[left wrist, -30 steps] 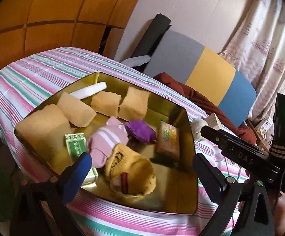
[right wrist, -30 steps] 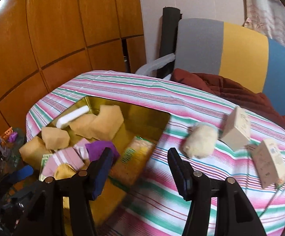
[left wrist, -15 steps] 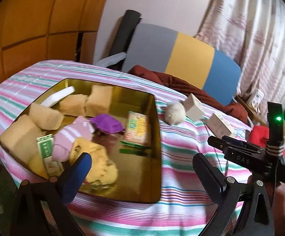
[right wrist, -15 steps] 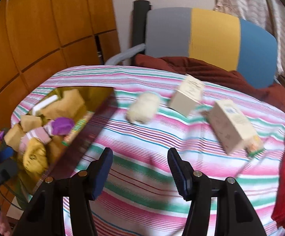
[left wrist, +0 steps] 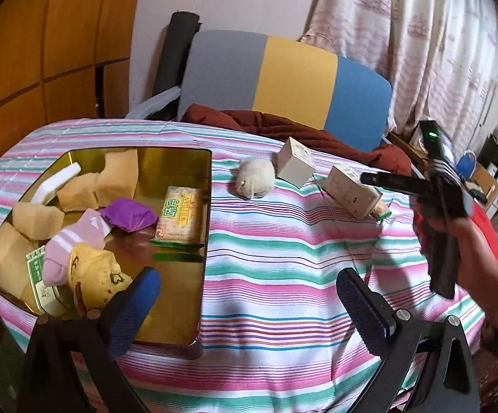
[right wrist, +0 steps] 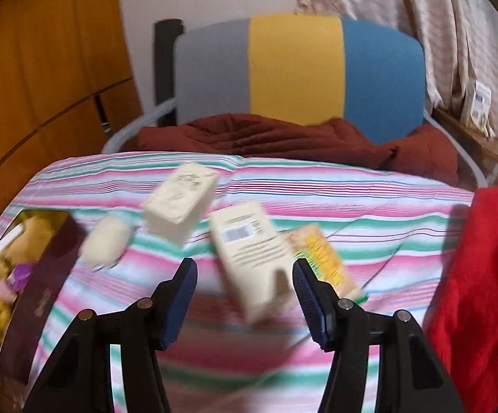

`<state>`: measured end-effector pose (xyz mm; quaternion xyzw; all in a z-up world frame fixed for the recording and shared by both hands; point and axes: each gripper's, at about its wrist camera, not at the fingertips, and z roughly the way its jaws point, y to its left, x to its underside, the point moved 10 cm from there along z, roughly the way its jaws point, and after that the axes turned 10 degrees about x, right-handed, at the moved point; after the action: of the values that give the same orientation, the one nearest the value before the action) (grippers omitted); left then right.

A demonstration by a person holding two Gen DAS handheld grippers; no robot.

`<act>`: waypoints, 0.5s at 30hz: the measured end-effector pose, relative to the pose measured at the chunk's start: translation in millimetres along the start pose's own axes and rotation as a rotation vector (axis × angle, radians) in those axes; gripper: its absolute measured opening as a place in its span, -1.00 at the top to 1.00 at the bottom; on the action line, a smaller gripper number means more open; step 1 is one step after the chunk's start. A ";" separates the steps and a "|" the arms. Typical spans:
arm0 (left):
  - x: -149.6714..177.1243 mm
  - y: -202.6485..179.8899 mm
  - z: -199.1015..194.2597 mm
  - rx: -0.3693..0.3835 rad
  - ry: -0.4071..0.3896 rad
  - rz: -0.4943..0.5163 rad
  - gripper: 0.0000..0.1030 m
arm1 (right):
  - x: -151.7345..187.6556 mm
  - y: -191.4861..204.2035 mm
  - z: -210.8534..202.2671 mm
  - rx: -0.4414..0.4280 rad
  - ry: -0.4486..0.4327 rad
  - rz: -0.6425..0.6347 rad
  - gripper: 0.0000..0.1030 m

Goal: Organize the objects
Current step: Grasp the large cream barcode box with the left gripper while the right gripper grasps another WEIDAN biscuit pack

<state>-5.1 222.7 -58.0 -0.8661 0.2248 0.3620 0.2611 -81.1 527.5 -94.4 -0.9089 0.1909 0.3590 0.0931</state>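
Objects (left wrist: 87,213) mostly lay in the gold tin (left wrist: 205,213) already; 4 stayed on the striped cloth (left wrist: 283,258): a fuzzy ball (left wrist: 254,180), 2 pale boxes (left wrist: 295,162) and a snack packet (right wrist: 321,258). Right gripper (right wrist: 245,285) hovered unclenched around the nearer box (right wrist: 252,258), not gripping; left gripper (left wrist: 249,296) gaped empty.

A pale pinkish plaster wall (left wrist: 235,3) backs the scene, flanked on the left by orange-brown wooden panelling (left wrist: 56,41) cut by dark grooves. To the right hangs a cream curtain with a faint rose print (left wrist: 414,34). In front of the wall stands a chair with a backrest in grey, yellow and blue fabric panels (left wrist: 293,75), a rust-brown quilted cloth (right wrist: 283,137) heaped on its seat. A table covered in a pink, green and white striped cloth (left wrist: 283,247) fills the foreground.
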 end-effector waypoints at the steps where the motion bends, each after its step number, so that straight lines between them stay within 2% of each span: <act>1: 0.0 -0.8 0.1 -0.008 0.002 0.010 -1.00 | 0.0 -2.7 8.9 -0.003 0.023 0.010 -0.14; 3: 0.2 -0.6 0.9 -0.018 0.005 0.022 -1.00 | 3.0 -1.3 17.5 -0.041 0.058 0.031 -0.16; 7: 2.1 -0.3 5.1 -0.011 0.014 0.006 -1.00 | 15.3 21.2 6.2 -0.201 0.080 0.051 -0.17; 8: 3.5 -1.2 7.9 -0.003 0.025 -0.004 -1.00 | 21.3 31.5 -0.3 -0.267 0.092 0.047 -0.18; 10: 5.5 -2.4 11.7 0.006 0.041 -0.016 -1.00 | 25.3 40.6 -11.9 -0.318 0.075 0.021 -0.18; 11: 6.1 -3.2 13.1 0.010 0.047 -0.019 -1.00 | 23.1 39.4 -20.2 -0.326 0.036 0.012 -0.17; 13: 6.9 -4.6 14.3 0.008 0.049 -0.013 -1.00 | 14.5 24.1 -25.9 -0.278 -0.022 0.040 -0.18; 15: 7.2 -5.4 14.6 0.001 0.050 -0.004 -1.00 | 1.5 -9.8 -19.8 -0.115 -0.074 0.073 -0.29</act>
<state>-4.9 234.4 -70.6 -0.8753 0.2296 0.3398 0.2564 -63.8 529.9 -80.8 -0.8912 0.1994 0.4061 0.0344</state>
